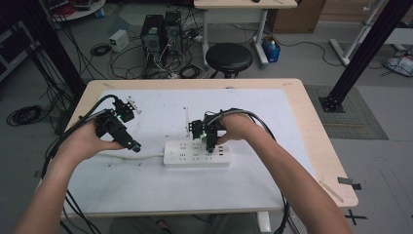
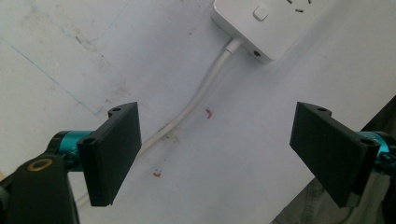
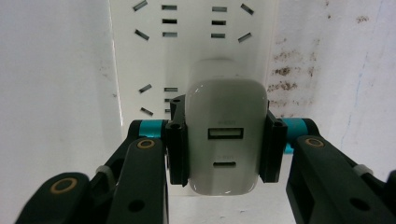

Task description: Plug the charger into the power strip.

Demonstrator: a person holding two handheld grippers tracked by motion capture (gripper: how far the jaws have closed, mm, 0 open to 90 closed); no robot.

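**White mat, charger over the power strip**

White mat under both claws. My right claw (image 3: 226, 149) clamps a white 2-port charger (image 3: 226, 140), directly above the power strip (image 1: 197, 154). My left claw (image 2: 217, 154) gapes wide, empty, near the strip's cord (image 2: 196, 100). I judge seating comes next: press straight down.

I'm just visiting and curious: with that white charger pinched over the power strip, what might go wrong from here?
The right gripper pinches the charger by its smooth sides, so it could slip or tilt and jam when pushed or pulled. The power strip lies loose on the table, while the left gripper hangs open over the strip's cord, holding nothing; the strip may shift or lift.
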